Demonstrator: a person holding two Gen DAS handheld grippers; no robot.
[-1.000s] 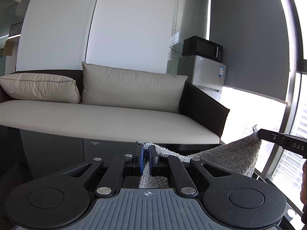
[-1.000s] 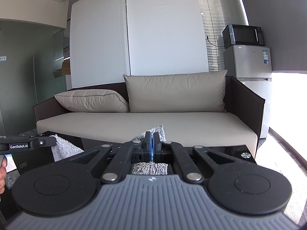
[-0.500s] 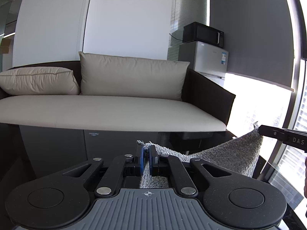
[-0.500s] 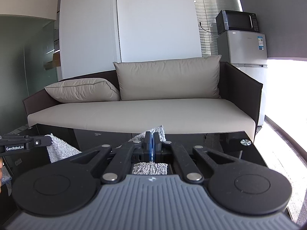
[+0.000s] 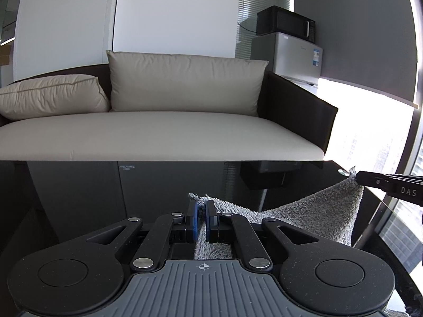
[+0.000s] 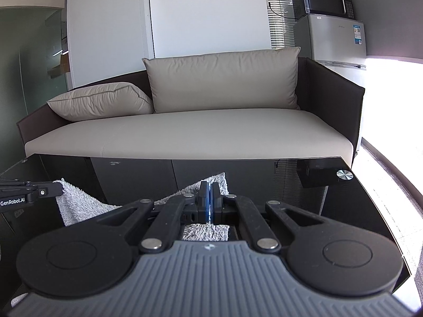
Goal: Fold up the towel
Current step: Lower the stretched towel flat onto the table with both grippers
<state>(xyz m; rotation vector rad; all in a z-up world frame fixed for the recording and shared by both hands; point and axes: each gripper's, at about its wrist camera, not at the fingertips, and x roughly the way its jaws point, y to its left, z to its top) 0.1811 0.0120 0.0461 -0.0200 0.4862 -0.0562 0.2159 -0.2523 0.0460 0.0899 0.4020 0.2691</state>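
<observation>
The left gripper [image 5: 202, 220] and the right gripper [image 6: 210, 203] each pinch a corner of the grey towel [image 5: 312, 216], which hangs between them above the black glass table [image 6: 343, 211]. Next, I think, lay it down and bring corners together.

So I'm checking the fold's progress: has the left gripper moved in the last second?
Yes. The left gripper has come forward and down: the sofa looks bigger and the table fills more view.

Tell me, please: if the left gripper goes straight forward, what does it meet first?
The left gripper, shut on the towel, points across bare black table; probably the sofa is first, though depth is unclear.
</observation>
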